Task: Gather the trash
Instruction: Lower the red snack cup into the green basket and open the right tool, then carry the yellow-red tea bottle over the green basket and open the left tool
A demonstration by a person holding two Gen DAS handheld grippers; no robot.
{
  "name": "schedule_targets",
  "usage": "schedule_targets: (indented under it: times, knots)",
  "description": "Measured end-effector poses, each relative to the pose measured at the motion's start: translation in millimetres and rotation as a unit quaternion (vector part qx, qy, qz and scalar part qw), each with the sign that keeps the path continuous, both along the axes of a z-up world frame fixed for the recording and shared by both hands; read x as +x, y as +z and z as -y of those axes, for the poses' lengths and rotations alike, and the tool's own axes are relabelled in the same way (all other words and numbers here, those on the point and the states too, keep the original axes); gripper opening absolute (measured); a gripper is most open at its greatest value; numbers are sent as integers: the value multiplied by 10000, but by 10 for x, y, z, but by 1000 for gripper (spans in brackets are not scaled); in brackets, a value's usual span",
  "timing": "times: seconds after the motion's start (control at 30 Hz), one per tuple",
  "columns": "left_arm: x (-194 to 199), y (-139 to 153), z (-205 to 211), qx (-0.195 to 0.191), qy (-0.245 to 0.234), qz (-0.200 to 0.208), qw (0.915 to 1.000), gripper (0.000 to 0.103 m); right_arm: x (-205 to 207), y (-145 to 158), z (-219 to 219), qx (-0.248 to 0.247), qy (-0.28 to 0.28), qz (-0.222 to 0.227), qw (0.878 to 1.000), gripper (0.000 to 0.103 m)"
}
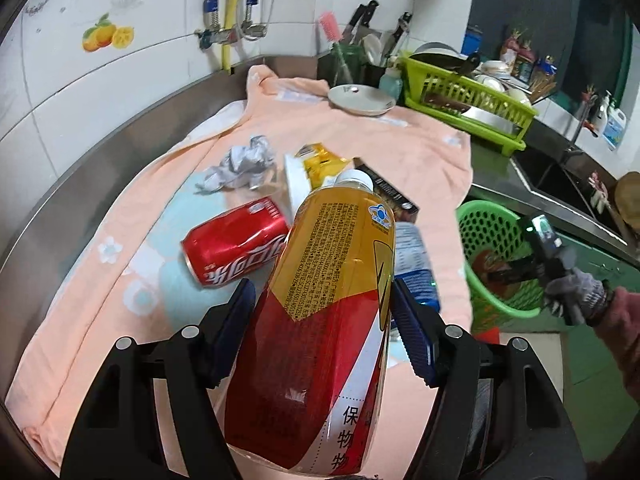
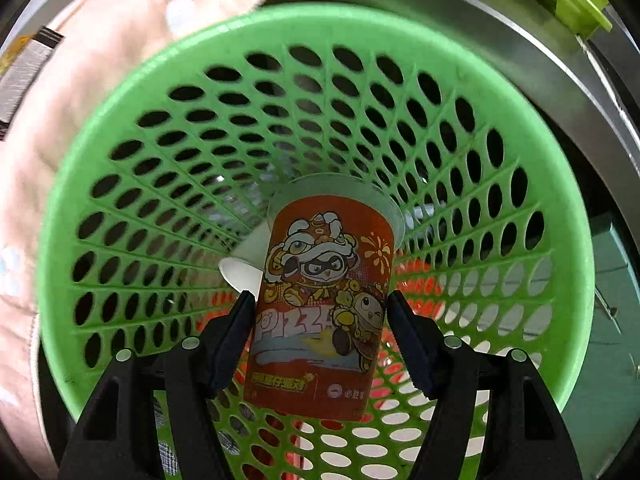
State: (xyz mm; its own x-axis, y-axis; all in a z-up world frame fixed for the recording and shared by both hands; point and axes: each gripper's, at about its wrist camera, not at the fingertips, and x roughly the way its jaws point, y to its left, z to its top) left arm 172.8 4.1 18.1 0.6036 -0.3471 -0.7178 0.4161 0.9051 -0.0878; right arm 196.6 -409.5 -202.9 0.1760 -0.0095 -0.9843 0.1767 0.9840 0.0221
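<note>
Directly above the green basket [image 2: 120, 92]: right gripper [image 2: 320, 300], jaws pinching a pizza-print cup [image 2: 324, 304], long axis toward 12 o'clock. Left gripper [image 1: 320, 300] jaws clamp tea bottle [image 1: 320, 300] over the tabletop; basket at 3 o'clock.

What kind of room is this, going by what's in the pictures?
Most likely a home kitchen. A green dish rack full of bowls stands on a steel counter beside a sink, knives stand against the tiled wall, and water pipes run down it.
</note>
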Motion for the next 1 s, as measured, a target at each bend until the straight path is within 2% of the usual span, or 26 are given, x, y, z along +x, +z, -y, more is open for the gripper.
schedule_targets:
  times: [0.17, 0.23, 0.33, 0.4, 0.53, 0.8, 1.0]
  knots:
    - [-28, 47, 117, -131, -130, 53, 9998, 67, 58, -110, -57, 128, 22, -176, 9998, 66]
    - [-32, 64, 147, -184, -165, 65, 9997, 67, 88, -162, -53, 50, -55, -235, 9997, 66]
    - [-48, 93, 198, -262, -234, 95, 9993, 67, 139, -242, -20, 202, -235, -380, 9988, 66]
    - [-66, 106, 216, -290, -287, 100, 9991, 67, 150, -288, -19, 81, -265, -463, 9985, 66]
    - [-80, 112, 257, -298, -335, 98, 9989, 67, 129, -327, 35, 28, -232, -347, 9991, 66]
    - [-128, 169, 489, -321, -658, 136, 9972, 67, -171, 142, 37, 256, -337, 333, 9986, 66]
    - [-152, 164, 894, -376, -1022, 42, 9940, 67, -503, 583, 26, 510, -395, 1028, 9926, 66]
